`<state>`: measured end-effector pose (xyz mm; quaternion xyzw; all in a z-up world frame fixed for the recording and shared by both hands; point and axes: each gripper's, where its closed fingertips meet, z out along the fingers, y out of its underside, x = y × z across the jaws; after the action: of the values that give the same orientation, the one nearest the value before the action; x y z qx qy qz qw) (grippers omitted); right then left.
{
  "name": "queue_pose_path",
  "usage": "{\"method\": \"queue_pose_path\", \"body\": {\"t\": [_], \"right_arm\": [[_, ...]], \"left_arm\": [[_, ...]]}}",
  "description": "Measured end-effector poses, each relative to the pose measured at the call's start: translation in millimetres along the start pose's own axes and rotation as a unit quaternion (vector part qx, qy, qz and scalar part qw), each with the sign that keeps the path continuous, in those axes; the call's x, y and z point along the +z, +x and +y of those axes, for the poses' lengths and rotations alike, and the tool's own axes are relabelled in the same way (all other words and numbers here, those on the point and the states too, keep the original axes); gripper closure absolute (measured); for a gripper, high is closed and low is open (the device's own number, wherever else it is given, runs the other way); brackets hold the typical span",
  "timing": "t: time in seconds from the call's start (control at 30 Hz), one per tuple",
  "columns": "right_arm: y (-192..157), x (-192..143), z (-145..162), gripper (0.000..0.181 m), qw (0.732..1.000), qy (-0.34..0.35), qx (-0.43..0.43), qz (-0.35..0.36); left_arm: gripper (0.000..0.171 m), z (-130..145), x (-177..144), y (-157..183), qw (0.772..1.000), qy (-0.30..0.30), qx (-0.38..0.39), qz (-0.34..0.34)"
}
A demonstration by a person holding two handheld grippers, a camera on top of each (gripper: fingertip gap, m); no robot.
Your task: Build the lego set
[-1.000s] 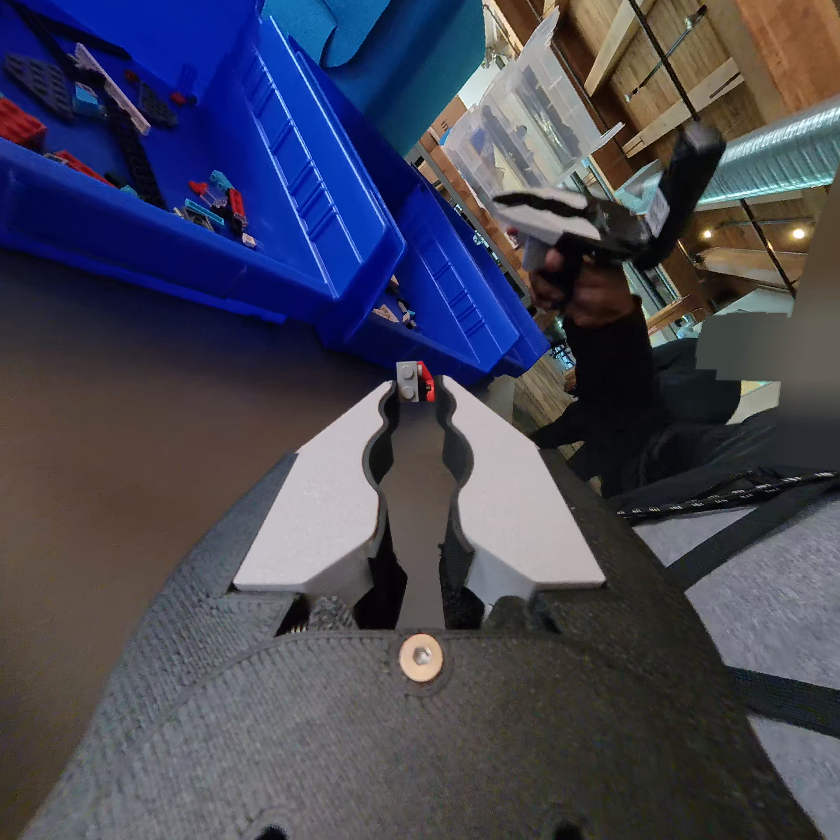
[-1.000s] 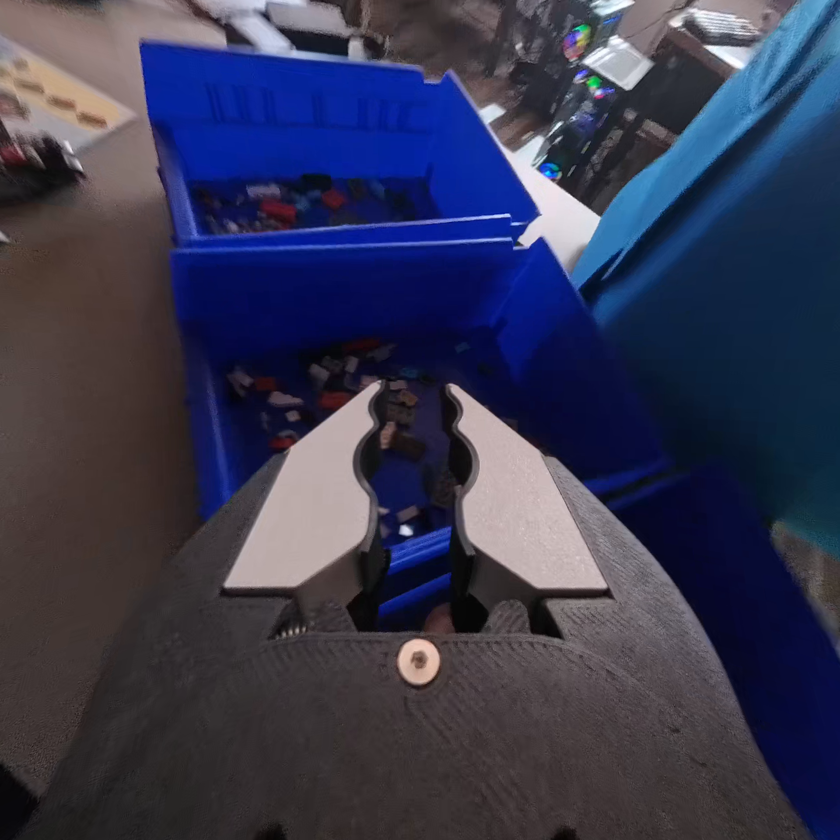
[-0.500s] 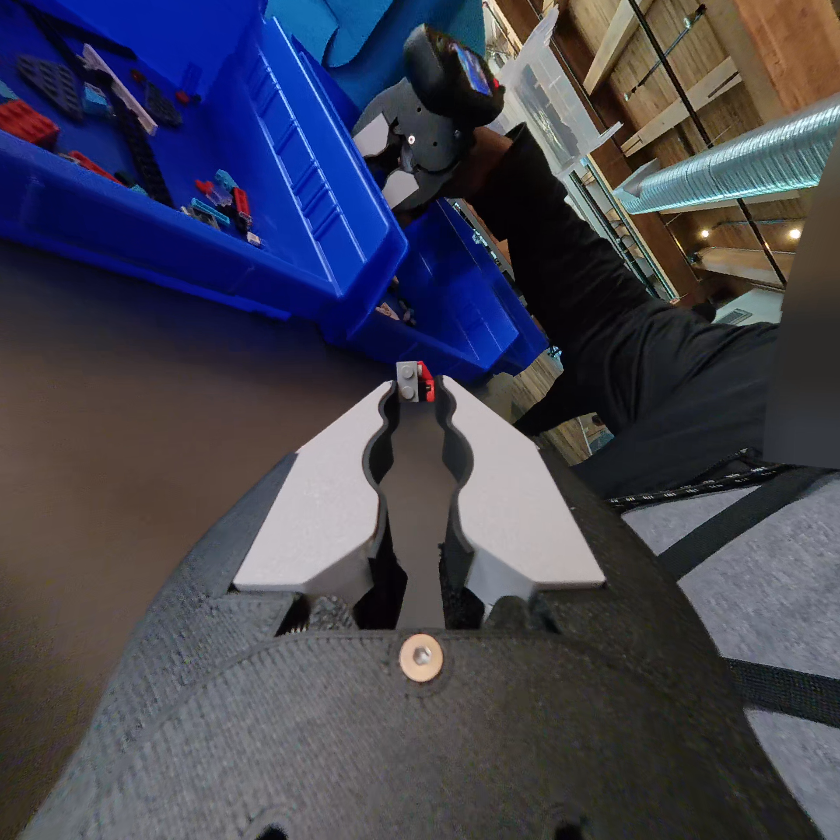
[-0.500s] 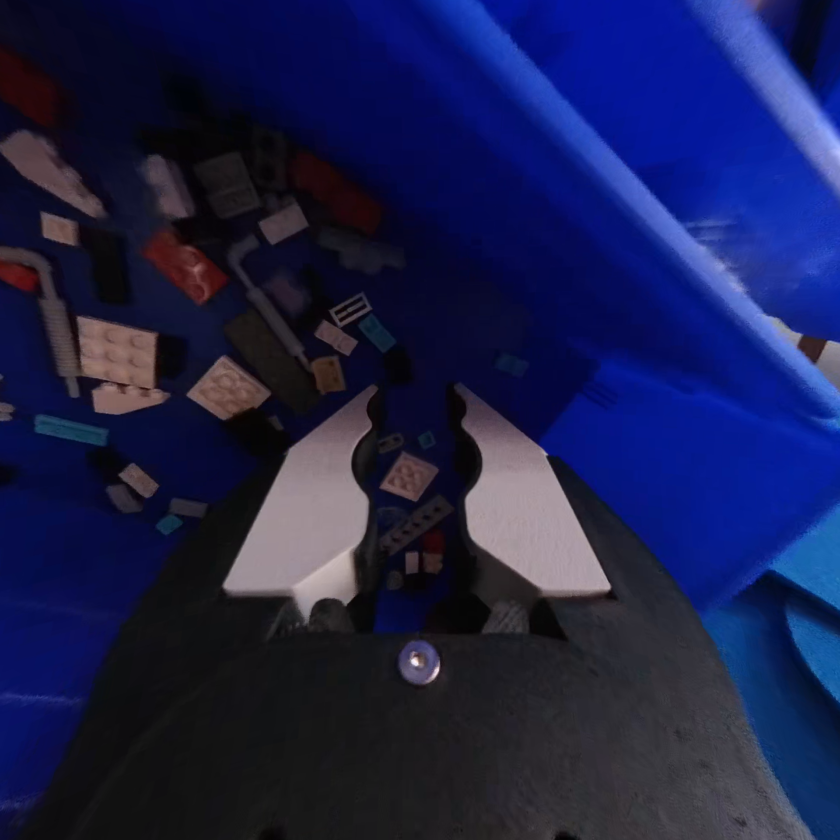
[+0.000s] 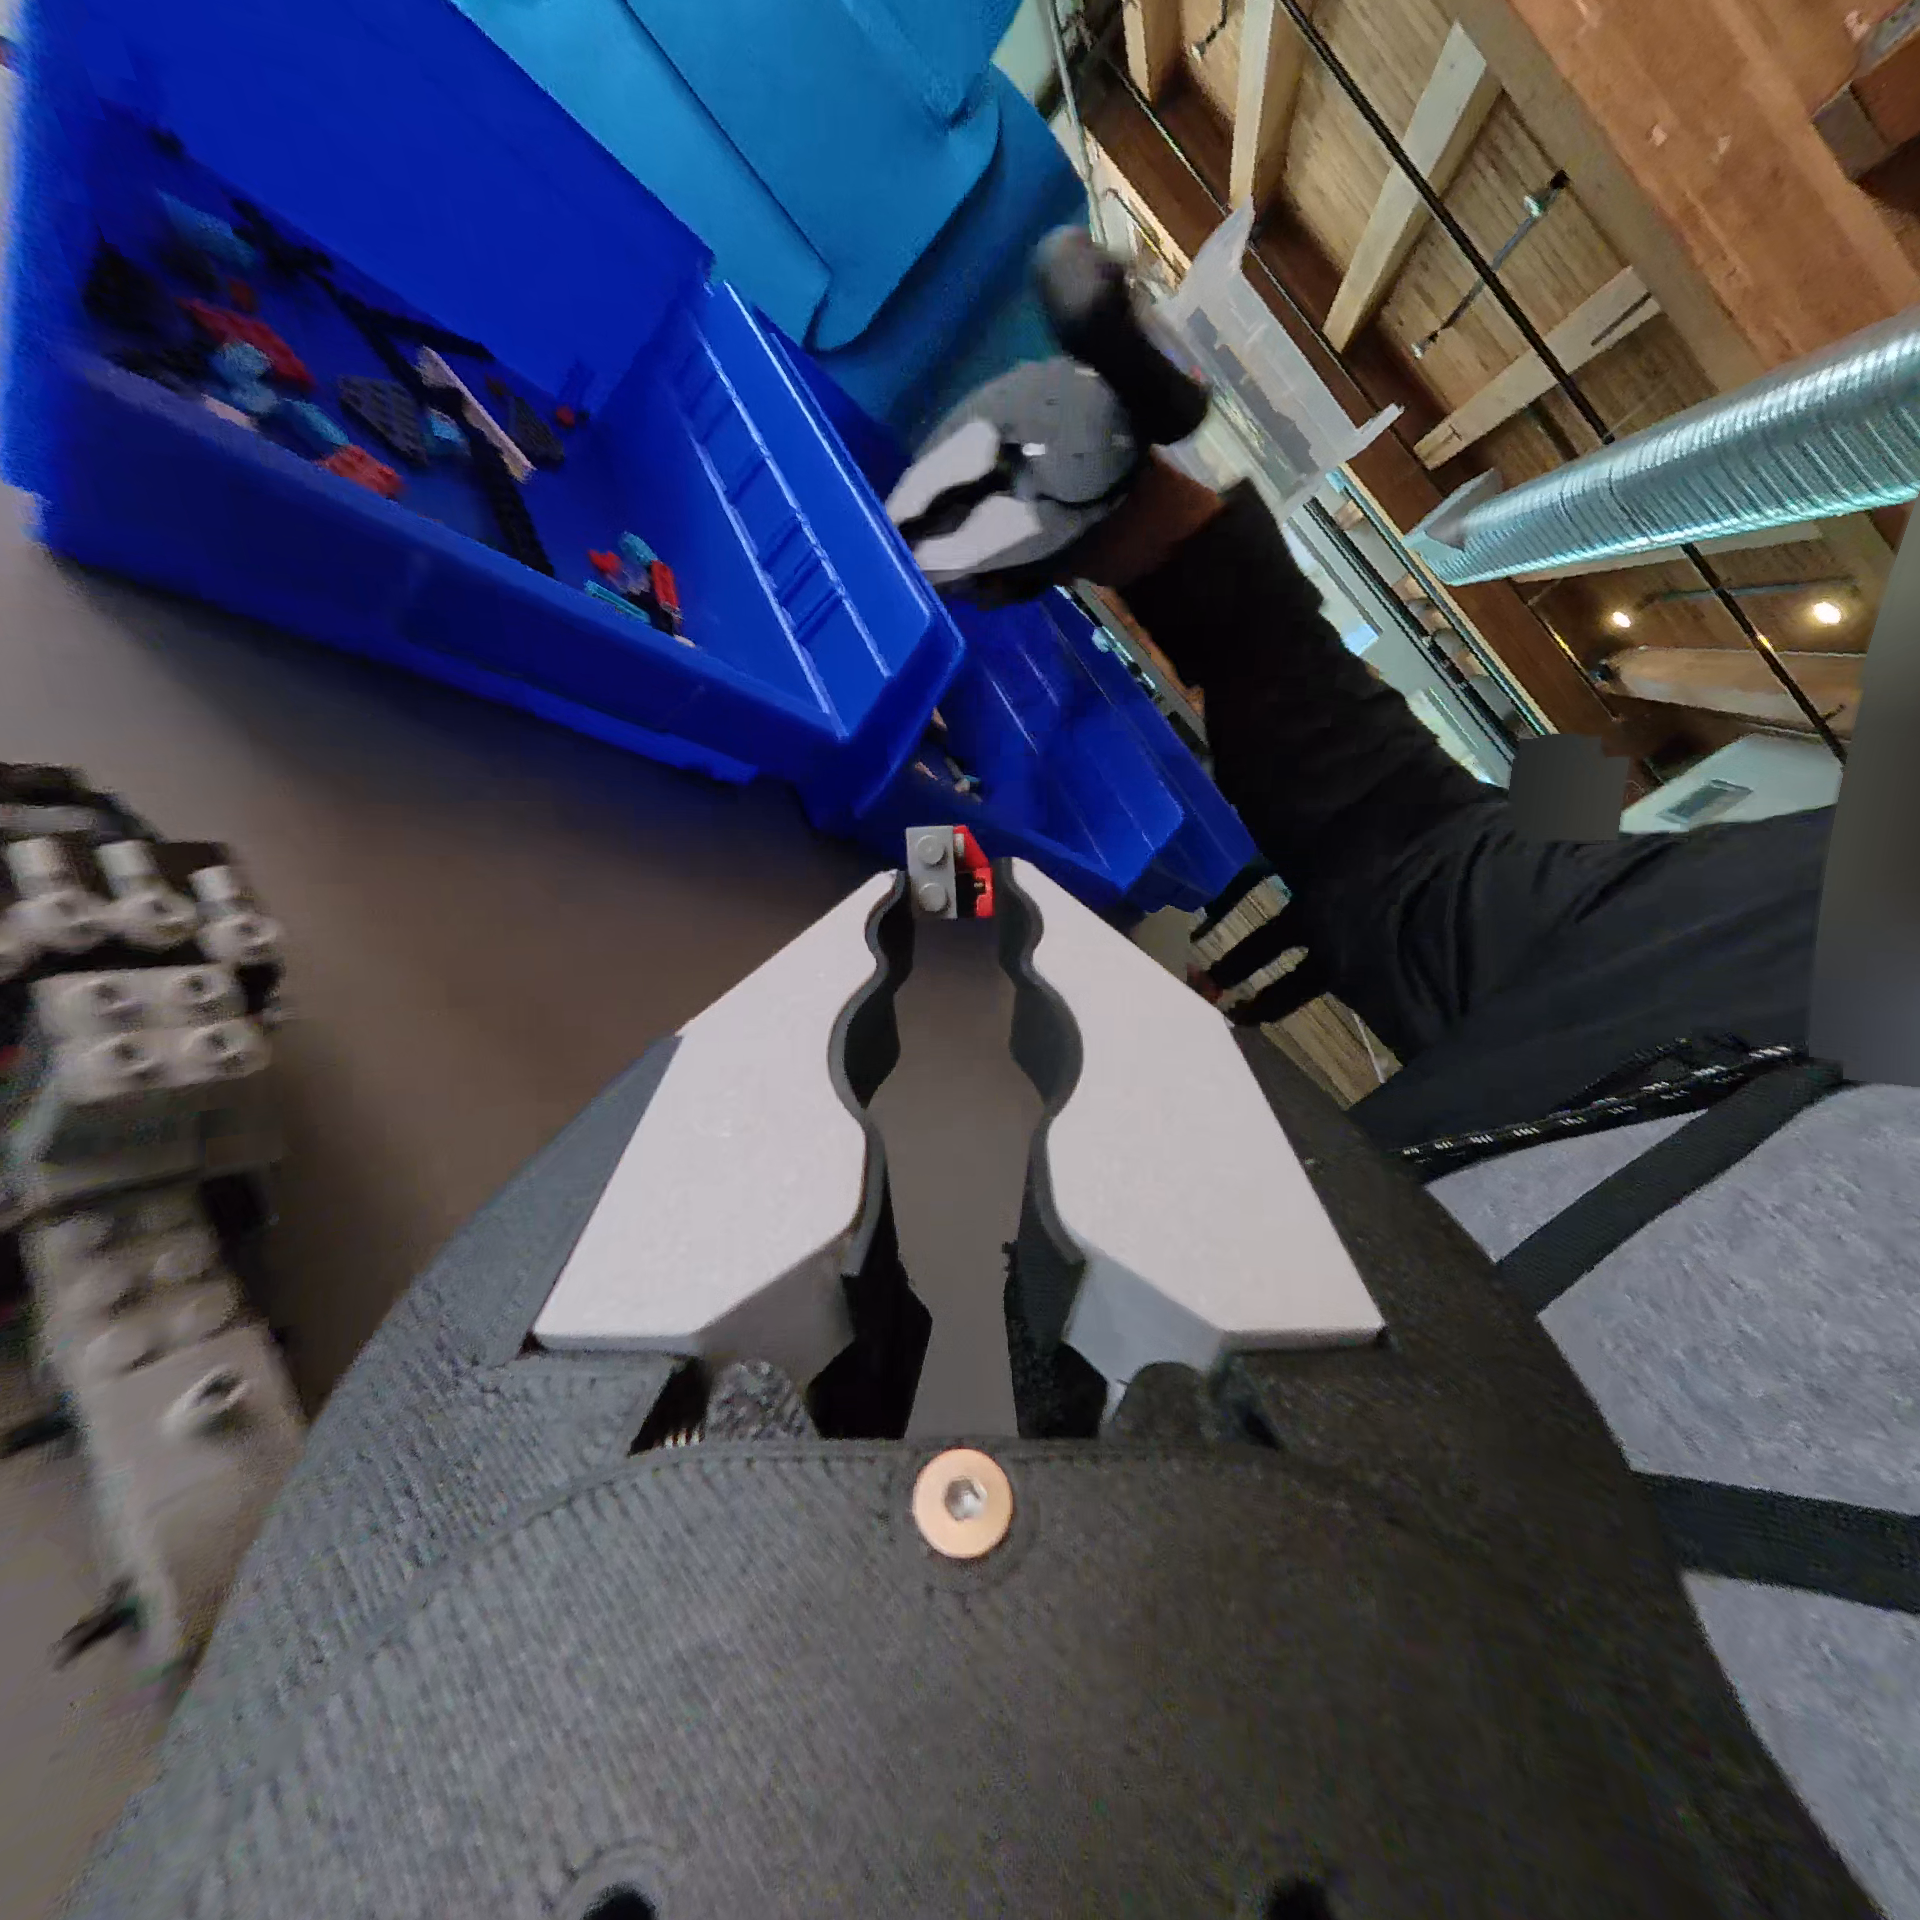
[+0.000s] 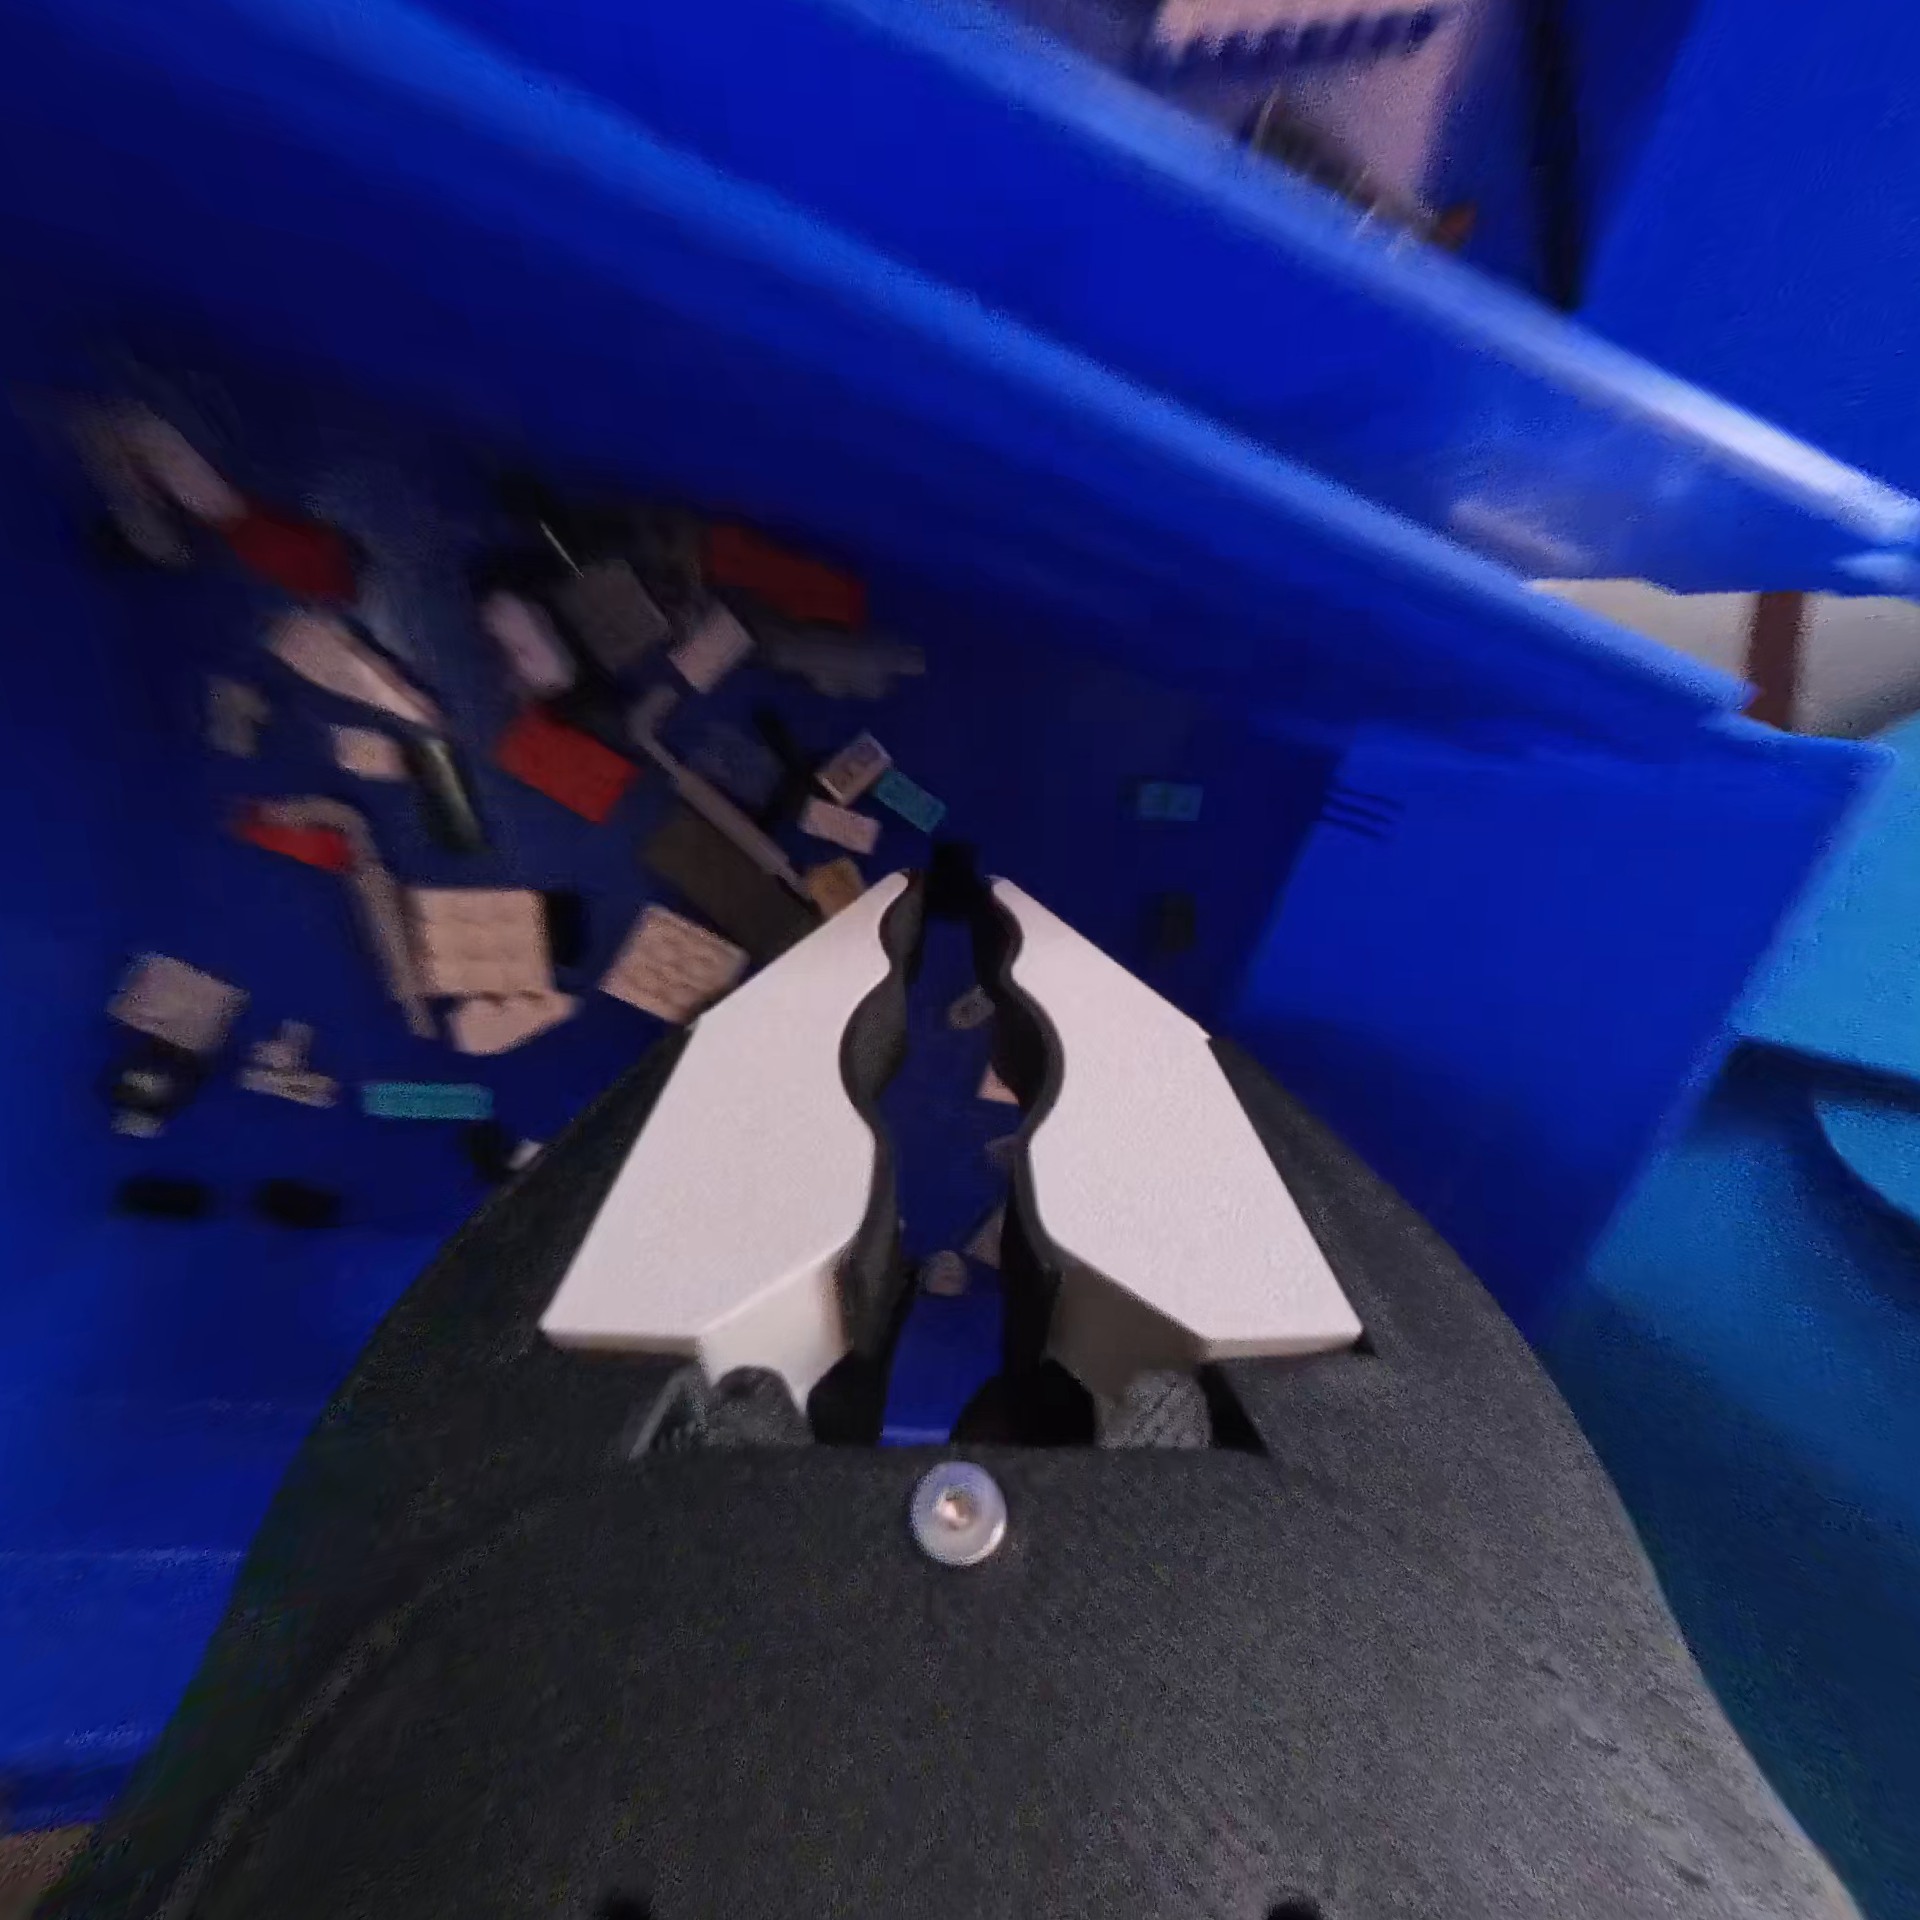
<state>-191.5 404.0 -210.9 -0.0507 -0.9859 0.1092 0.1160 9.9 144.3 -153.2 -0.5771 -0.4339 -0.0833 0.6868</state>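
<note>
My left gripper (image 5: 951, 883) is shut on a small grey and red lego piece (image 5: 948, 871) and holds it at its fingertips above the dark table (image 5: 416, 883). A grey, partly built lego model (image 5: 125, 1039) lies blurred at the left edge. My right gripper (image 6: 951, 883) is inside a blue bin (image 6: 935, 416) of loose pieces, and its fingertips pinch a small black piece (image 6: 950, 875). The right gripper also shows in the left wrist view (image 5: 956, 509), over the bins, with its fingers nearly together.
Two blue bins stand side by side on the table, a near one (image 5: 727, 665) with several black, red and teal pieces and a farther one (image 5: 1091, 790). A person's black sleeve (image 5: 1299, 675) reaches in from the right. Teal cloth (image 5: 831, 156) lies behind the bins. Spacing between my two grippers at the tips: around 35 cm.
My right gripper's fingers closed around the black piece on the bin floor and the view blurs with motion. My left gripper swung so the grey model came into view, its piece still held.
</note>
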Motion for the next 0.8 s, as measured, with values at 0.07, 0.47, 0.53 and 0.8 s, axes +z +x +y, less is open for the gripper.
{"method": "queue_pose_path", "body": {"t": [0.07,0.47,0.53,0.8], "right_arm": [[-17,-38,-26,0.172,0.996,0.076,0.042,0.021],[-203,-12,-230,0.172,0.952,0.276,0.096,-0.094],[-202,17,-244,0.172,0.957,0.261,0.101,-0.08],[-206,51,-266,0.172,0.961,0.236,0.119,-0.085]], "left_arm": [[0.156,-5,-18,-9,1.0,0.016,0.003,-0.019],[0.156,-29,-85,-57,0.994,0.075,-0.024,-0.072],[0.156,-27,-90,-62,0.994,0.075,-0.031,-0.075],[0.157,-26,-97,-62,0.994,0.083,-0.039,-0.058]]}}
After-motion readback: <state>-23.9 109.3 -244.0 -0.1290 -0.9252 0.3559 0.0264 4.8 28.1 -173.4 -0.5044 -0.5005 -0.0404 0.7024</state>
